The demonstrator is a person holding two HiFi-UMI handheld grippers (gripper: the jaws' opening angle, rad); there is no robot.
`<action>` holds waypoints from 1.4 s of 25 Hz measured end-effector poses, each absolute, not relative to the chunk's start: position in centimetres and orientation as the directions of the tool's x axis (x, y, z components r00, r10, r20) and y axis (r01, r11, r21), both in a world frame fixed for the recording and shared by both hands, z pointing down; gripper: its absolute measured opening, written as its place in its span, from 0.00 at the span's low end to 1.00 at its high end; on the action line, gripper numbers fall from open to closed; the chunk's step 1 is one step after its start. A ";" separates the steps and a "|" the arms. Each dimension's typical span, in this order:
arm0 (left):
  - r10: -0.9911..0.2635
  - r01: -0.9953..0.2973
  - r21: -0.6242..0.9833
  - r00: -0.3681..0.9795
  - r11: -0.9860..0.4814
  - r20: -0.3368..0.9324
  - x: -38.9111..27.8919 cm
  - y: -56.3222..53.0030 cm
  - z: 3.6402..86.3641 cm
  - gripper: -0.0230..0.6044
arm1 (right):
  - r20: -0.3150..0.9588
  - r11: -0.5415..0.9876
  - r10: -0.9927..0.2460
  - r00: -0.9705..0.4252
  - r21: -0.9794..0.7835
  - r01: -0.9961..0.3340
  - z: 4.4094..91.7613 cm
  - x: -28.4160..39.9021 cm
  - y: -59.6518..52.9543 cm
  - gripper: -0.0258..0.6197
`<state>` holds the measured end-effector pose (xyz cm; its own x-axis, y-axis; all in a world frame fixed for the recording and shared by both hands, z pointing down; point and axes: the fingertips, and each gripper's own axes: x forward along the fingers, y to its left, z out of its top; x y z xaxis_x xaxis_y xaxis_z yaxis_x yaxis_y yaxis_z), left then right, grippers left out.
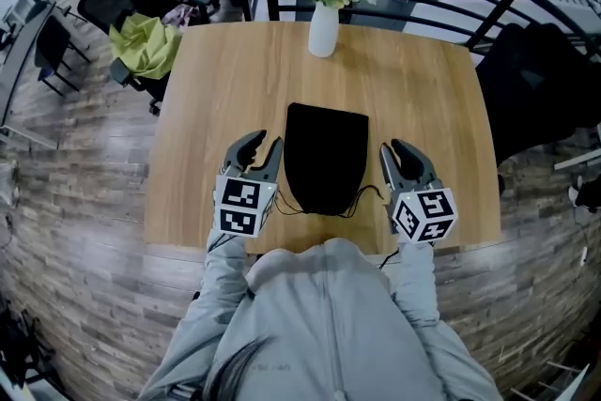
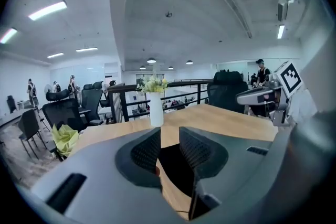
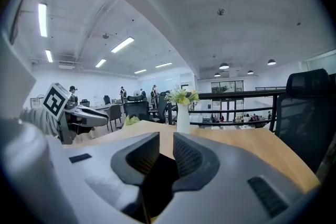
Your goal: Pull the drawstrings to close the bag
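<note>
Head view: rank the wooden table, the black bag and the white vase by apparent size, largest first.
1. wooden table, by far the largest.
2. black bag.
3. white vase, smallest; it stands farther from the camera, so it may look smaller than it is.

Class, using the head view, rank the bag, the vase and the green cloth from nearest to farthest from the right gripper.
1. Bag: on the table, just left of the right gripper.
2. Vase: middle of the table's far edge.
3. Green cloth: off the table, past its far left corner.
</note>
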<state>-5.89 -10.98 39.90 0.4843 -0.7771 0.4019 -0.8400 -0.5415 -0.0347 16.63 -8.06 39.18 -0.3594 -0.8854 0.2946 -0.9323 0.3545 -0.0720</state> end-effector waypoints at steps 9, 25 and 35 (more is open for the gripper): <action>-0.801 -0.841 0.105 0.538 -0.531 0.263 -5.2 -9.8 36.2 0.16 | 0.176 0.350 -0.919 -0.353 -0.050 -0.936 35.8 17.0 -7.2 0.10; -0.793 -0.845 0.145 0.534 -0.515 0.293 -6.4 -8.9 37.3 0.08 | 0.202 0.332 -0.923 -0.328 -0.015 -0.943 36.7 17.1 -6.2 0.08; -0.787 -0.841 0.155 0.540 -0.519 0.299 -7.0 -9.2 37.5 0.08 | 0.189 0.351 -0.919 -0.346 -0.008 -0.937 36.5 16.5 -6.4 0.08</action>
